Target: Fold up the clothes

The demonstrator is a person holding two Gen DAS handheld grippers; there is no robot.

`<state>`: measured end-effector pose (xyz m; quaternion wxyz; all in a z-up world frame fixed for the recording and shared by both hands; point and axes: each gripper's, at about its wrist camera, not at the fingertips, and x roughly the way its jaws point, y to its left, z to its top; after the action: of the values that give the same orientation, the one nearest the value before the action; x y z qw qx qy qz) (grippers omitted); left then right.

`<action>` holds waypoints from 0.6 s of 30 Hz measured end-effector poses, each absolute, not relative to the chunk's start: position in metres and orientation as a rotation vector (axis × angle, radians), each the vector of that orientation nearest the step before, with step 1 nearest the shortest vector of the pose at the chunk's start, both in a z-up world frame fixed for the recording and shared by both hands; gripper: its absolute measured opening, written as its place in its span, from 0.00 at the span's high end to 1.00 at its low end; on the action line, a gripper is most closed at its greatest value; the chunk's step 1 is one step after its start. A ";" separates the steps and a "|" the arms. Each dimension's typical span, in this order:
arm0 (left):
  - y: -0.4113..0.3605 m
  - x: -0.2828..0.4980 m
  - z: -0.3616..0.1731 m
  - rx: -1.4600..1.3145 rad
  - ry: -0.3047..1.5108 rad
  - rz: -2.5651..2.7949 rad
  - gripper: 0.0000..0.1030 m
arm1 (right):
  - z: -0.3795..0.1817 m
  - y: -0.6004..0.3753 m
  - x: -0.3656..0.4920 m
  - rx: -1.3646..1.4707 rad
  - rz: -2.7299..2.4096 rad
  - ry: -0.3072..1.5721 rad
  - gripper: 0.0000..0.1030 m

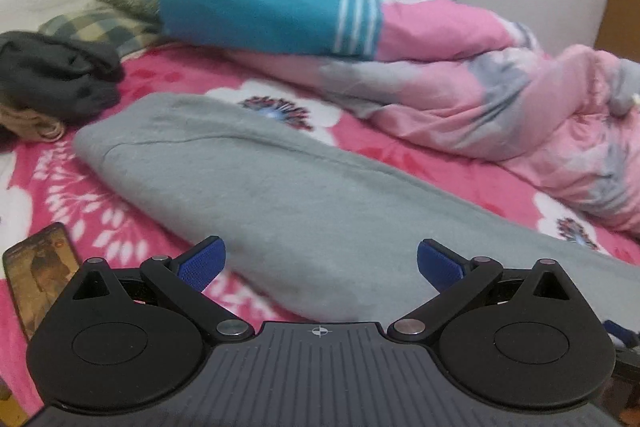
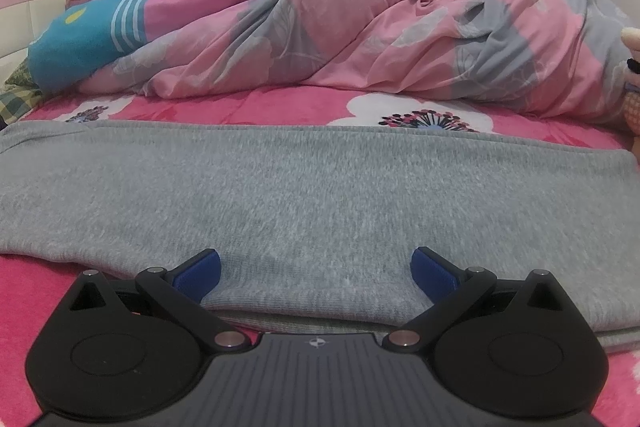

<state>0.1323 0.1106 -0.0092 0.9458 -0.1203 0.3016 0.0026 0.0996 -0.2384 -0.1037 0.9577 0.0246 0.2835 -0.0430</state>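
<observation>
Grey garment (image 2: 304, 195) flat mid-frame on pink floral bedspread (image 2: 280, 105), left gripper (image 1: 320, 261) and right gripper (image 2: 316, 267) both spread wide, gripping nothing

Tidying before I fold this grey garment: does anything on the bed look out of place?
A phone with its screen lit lies on the pink floral bedspread, left of the grey garment. Dark clothes sit in an unfolded heap further back. Both tongs are open.

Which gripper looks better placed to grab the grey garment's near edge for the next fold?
Probably the right gripper: its open fingers straddle the grey garment squarely at its near hem. The left gripper, also open, meets it at a slant.
</observation>
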 end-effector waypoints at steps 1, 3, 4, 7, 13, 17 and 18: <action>0.113 0.134 -0.012 -0.260 0.617 0.026 0.00 | -0.104 -0.238 0.100 0.051 -0.087 0.576 0.00; 0.114 0.133 -0.016 -0.294 0.615 0.054 0.01 | -0.103 -0.238 0.100 0.049 -0.087 0.578 0.00; 0.108 0.132 -0.018 -0.294 0.611 0.039 0.01 | -0.102 -0.237 0.101 0.040 -0.090 0.583 0.00; 0.076 0.130 -0.021 -0.199 0.587 -0.040 0.01 | -0.100 -0.233 0.102 0.013 -0.097 0.600 0.00; 0.024 0.140 -0.028 -0.108 0.540 -0.147 0.01 | -0.088 -0.239 0.096 0.025 -0.091 0.620 0.00; 0.010 0.155 -0.042 -0.063 0.517 -0.164 0.01 | -0.057 -0.299 0.034 0.295 -0.117 0.486 0.00; 0.008 0.159 -0.046 -0.051 0.521 -0.168 0.01 | -0.051 -0.319 0.016 0.348 -0.145 0.463 0.00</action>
<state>0.1588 0.0082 -0.0461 0.9625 -0.0254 0.2570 -0.0832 0.0163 -0.3185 -0.0507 0.9557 0.1712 0.2283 -0.0717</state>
